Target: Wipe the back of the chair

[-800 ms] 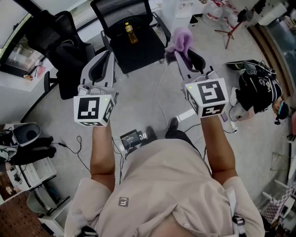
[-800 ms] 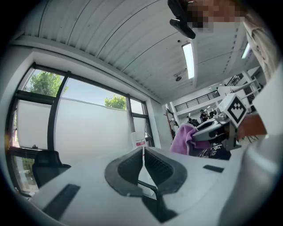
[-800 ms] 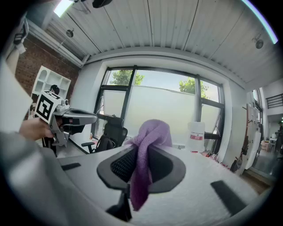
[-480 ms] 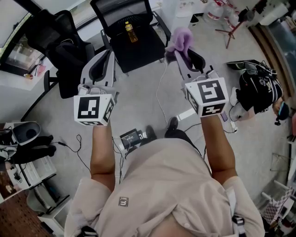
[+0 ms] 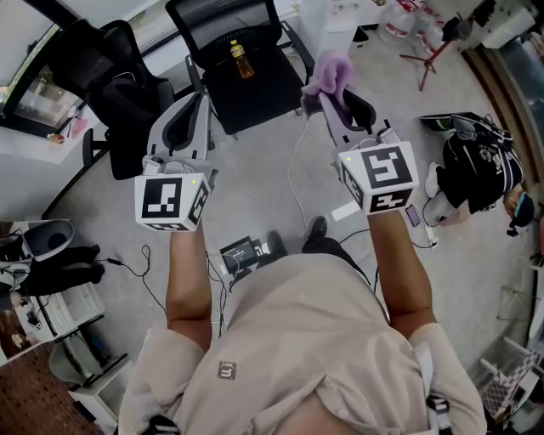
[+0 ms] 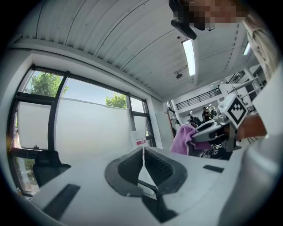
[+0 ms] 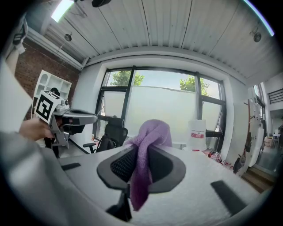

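- Right gripper (image 5: 326, 95) pinches a purple cloth (image 5: 332, 71); the chair (image 5: 255, 98) lies ahead-left, with its backrest (image 5: 223, 15) on the far side.
- Left gripper (image 5: 202, 100): jaws pressed together, empty.

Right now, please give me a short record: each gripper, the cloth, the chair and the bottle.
left gripper: shut, empty
right gripper: shut on purple cloth
chair: black, in front of both grippers
bottle: yellow, on the chair seat
wiping: not under way
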Demonstrator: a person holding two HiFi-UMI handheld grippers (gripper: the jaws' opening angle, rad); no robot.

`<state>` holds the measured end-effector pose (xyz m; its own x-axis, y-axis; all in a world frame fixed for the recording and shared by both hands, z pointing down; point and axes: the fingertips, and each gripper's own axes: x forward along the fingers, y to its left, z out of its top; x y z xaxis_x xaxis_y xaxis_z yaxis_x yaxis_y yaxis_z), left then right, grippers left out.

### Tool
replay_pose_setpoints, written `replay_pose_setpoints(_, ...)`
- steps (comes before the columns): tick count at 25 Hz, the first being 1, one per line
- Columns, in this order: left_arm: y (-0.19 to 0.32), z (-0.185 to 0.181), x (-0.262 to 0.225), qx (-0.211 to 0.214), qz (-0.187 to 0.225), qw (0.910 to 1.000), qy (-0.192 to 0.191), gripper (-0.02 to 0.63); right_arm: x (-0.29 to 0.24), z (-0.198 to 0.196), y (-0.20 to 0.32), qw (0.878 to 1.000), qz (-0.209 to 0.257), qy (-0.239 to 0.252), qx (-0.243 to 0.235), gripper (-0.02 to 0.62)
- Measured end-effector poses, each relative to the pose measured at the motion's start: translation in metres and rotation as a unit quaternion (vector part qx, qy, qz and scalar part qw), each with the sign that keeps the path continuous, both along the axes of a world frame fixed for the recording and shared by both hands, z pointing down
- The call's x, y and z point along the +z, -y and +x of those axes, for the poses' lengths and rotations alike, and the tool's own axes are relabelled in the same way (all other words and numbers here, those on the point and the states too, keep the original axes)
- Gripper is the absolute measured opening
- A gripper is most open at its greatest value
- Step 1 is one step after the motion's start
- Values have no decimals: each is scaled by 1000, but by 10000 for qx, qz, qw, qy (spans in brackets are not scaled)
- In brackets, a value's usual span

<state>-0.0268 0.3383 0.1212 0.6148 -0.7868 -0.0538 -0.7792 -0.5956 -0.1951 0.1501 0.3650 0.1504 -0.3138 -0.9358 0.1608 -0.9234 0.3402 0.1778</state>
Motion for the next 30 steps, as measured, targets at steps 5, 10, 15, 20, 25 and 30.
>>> replay_pose_setpoints(5,4,22,-1,-100,-21,9999,82,14,3,22,7,9998,-32,137,-107,60)
replay_pose_setpoints(10,9,49,-2,-244,-33,9996,132,14,3,49,17,9986,-25,417,-321,66)
replay_pose_setpoints(15,11,74,0,-399,-13,9990,189,14,2,73,27,9976,15,433,-549,66)
replay_pose_setpoints(20,17,79,-2,-538,-7,9984,191,14,0,80,41,9969,33,404,-675,66)
replay_pose_setpoints(25,35,65,-1,-588,-14,9981,162,14,4,69,60,9967,-23,380,-718,66)
replay_pose_setpoints(30,72,43,9,-482,-12,9988,103,14,10,49,91,9975,-16,333,-615,64)
